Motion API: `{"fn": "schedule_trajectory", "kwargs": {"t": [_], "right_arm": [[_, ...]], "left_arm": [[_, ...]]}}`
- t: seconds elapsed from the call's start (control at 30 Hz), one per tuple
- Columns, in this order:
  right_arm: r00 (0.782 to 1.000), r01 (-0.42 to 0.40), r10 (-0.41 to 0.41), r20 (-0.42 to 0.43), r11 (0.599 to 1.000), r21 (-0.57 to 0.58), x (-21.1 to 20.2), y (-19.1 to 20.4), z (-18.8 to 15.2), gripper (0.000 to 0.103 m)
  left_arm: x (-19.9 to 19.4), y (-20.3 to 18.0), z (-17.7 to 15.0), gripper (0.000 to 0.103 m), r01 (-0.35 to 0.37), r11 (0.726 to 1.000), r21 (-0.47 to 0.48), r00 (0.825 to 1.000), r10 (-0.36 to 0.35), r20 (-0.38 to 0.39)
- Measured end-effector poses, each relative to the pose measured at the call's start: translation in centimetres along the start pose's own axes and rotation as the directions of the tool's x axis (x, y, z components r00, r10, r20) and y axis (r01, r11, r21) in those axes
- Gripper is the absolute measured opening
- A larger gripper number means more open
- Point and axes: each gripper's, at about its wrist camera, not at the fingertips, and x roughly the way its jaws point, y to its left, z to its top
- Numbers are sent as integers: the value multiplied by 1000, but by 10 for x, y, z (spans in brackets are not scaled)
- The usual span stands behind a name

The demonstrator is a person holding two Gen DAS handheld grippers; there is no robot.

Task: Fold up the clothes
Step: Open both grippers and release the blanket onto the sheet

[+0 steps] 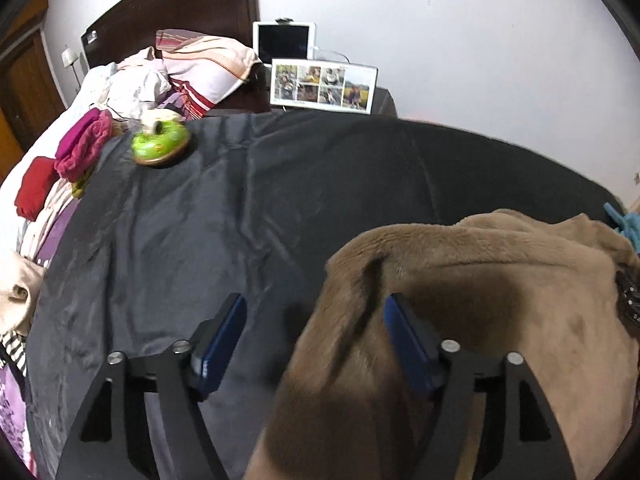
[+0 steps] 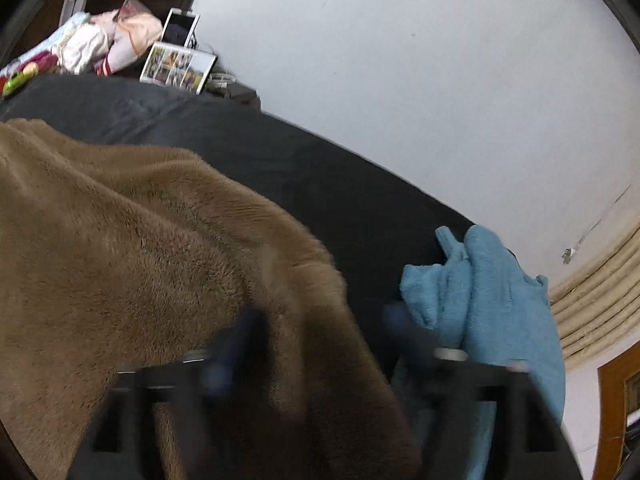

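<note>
Both grippers (image 1: 314, 312) (image 2: 324, 320) gape over brown fleece (image 1: 460, 280); no legible writing, seemingly.

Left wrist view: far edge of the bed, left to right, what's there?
Red garment → magenta knit → green ring toy → striped pillow → white tablet → photo collage frame.

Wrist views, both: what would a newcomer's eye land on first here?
The brown fleece garment dominates, heaped on the dark bedspread, with both open grippers, left and right, straddling its folds. Next, a blue towel lies bunched at its right, and a green doughnut-shaped toy sits far left.
</note>
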Motion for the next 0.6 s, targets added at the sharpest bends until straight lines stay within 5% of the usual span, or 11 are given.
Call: {"fn": "schedule_trajectory", "kwargs": {"t": [0.33,0.6], "right_arm": [[984,-142,138,113,990,27,-85,2,-6,80],[950,-276,293,106,950,-147,-133,79,-37,80]], "left_arm": [[-80,72,-76,81,82,992,-92,997,-81,19],[-107,89,-150,81,179,977,-114,983,-182,-19]]}}
